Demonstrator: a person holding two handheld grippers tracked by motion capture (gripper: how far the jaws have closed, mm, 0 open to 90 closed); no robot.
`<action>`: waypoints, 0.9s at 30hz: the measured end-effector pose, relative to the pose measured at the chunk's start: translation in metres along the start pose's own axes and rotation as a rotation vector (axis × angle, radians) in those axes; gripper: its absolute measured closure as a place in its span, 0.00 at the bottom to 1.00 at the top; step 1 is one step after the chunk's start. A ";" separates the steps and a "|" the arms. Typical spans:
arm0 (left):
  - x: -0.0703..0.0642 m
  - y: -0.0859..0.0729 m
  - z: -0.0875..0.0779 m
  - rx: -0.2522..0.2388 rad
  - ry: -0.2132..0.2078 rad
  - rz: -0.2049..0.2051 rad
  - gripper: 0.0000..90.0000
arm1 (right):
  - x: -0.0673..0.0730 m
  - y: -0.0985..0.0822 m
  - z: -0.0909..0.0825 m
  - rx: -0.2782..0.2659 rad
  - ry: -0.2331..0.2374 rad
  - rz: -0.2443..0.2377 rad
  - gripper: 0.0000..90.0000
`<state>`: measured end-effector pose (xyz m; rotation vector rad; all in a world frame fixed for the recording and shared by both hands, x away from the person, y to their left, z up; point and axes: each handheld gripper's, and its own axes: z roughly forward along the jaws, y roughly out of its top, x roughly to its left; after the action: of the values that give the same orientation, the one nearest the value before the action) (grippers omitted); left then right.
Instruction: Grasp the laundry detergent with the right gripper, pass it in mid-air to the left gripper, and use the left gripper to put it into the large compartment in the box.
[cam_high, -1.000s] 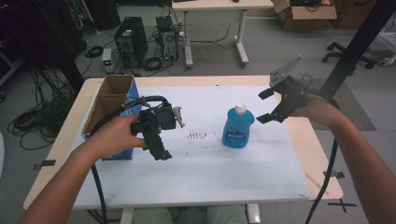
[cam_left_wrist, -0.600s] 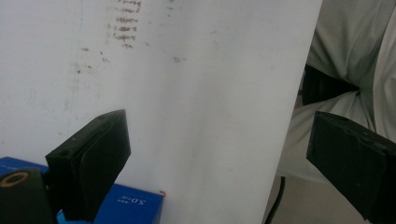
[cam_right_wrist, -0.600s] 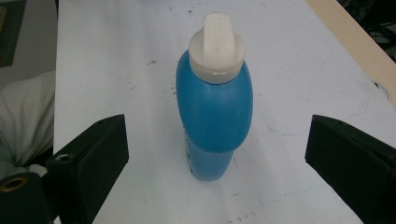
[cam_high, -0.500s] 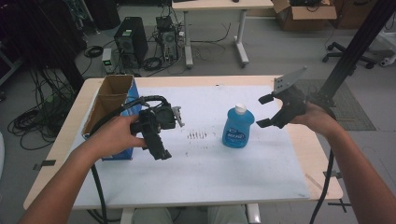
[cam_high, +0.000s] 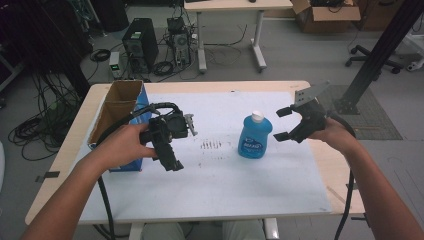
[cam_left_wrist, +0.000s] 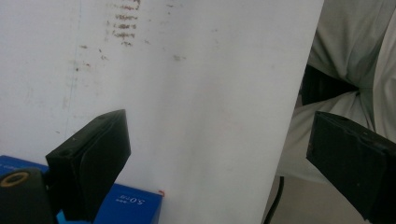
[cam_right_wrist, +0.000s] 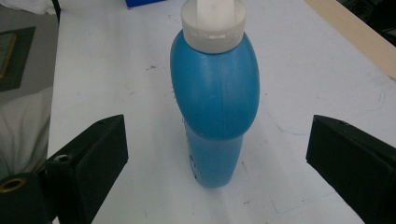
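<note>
High view: a blue bottle (cam_high: 254, 138) with a white flip cap (cam_high: 257, 116) stands upright on the white sheet (cam_high: 235, 185) covering the table (cam_high: 65, 170), right of centre. The right gripper (cam_high: 281, 123) is held just beside the bottle on its right side, jaws spread wide and aimed at it, no contact. The left gripper (cam_high: 171, 152) is held above the sheet next to an open blue cardboard box (cam_high: 120, 112) at the table's left, well apart from the bottle.

Right gripper view: bottle (cam_right_wrist: 215, 102) stands between the two black jaws, clear of both, with sheet visible on either side. Cap (cam_right_wrist: 213, 18) closed.

Left gripper view: jaws spread wide with nothing between them. Below them lie the stained sheet (cam_left_wrist: 187, 93), a corner of the blue box (cam_left_wrist: 128, 205) and the table's near edge with the person's lap beyond.
</note>
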<state>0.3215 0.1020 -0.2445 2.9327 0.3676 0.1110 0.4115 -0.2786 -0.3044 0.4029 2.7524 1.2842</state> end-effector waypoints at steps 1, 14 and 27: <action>0.000 0.000 0.000 -0.001 0.000 -0.001 0.07 | 0.000 -0.004 0.002 -0.009 0.000 0.005 0.06; 0.001 0.001 0.001 -0.001 0.003 -0.012 0.07 | -0.002 -0.027 0.013 -0.078 -0.007 0.030 0.05; 0.003 0.002 0.003 0.003 -0.002 -0.013 0.07 | -0.002 -0.041 0.019 -0.149 -0.008 0.043 0.06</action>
<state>0.3255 0.1003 -0.2470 2.9327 0.3873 0.1058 0.4083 -0.2900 -0.3481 0.4553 2.6326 1.4824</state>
